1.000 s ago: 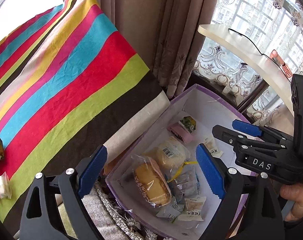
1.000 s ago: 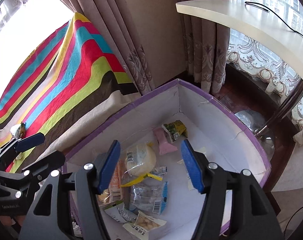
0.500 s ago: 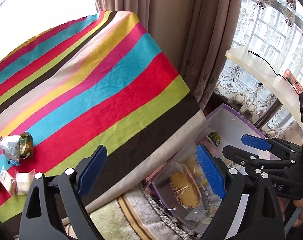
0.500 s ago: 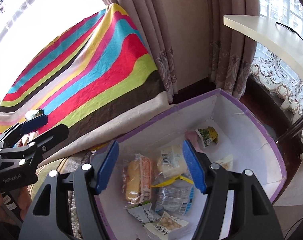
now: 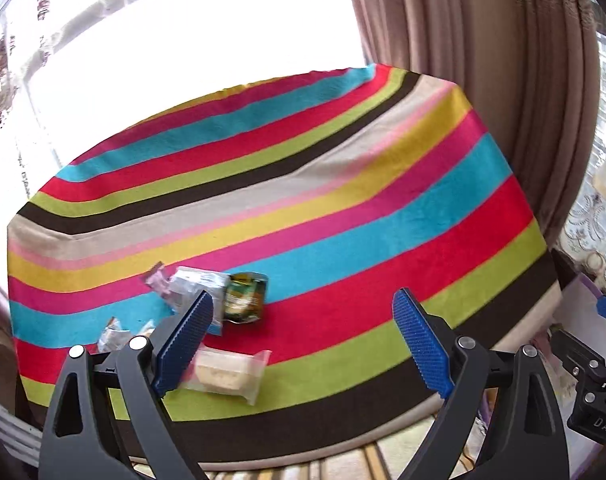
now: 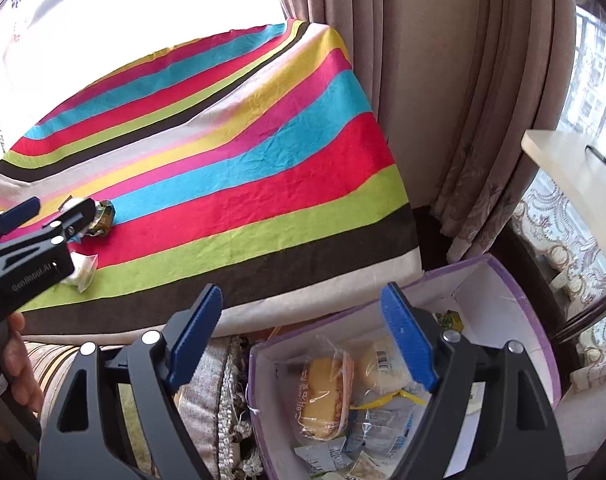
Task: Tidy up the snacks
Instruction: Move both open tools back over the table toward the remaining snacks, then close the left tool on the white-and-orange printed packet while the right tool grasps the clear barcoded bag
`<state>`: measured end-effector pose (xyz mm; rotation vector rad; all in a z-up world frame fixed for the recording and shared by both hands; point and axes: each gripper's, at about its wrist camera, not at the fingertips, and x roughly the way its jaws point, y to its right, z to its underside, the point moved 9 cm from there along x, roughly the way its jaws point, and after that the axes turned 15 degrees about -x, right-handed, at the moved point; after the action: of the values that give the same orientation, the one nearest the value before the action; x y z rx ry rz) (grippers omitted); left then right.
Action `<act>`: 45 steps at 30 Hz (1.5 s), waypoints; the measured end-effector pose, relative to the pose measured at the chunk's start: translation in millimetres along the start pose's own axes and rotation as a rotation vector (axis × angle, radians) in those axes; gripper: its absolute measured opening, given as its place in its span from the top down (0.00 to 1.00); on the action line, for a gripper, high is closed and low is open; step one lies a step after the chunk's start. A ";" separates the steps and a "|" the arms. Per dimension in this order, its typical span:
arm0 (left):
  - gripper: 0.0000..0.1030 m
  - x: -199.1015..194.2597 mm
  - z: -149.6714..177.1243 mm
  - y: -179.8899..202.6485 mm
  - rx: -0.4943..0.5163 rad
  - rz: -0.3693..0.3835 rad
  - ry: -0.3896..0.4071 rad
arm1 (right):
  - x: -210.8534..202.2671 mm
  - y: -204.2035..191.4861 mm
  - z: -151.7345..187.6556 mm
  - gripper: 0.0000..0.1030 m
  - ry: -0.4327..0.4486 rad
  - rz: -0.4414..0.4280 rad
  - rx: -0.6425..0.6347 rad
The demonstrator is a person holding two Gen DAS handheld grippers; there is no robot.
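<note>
**Both hands swing from the box back toward the table**

A second ago both cameras looked down into the purple box (image 6: 523, 292); now the left gripper (image 5: 303, 344) faces the striped table (image 5: 343, 240), its fingers spread wide with nothing between them. Just beyond and beside its left finger lie the remaining snacks: a clear-wrapped cake (image 5: 227, 372), a green packet (image 5: 245, 298), a silver packet (image 5: 195, 286) and smaller wrappers. The right gripper (image 6: 303, 336) is empty, its fingers opening; the box with its bagged bread (image 6: 323, 396) lies under its right finger. The latest drop-off looks finished, and several snacks are yet to be collected.
</note>
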<state>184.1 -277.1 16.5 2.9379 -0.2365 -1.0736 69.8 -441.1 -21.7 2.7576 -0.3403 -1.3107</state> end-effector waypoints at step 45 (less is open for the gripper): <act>0.34 97.3 40.6 -277.3 -0.708 -0.172 -0.266 | 47.3 -213.0 -99.5 0.06 0.072 -0.360 -0.119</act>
<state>270.1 -14.9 -92.5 2.2126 0.3384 -1.2411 211.7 -247.9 -27.8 2.8424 0.2432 -1.2424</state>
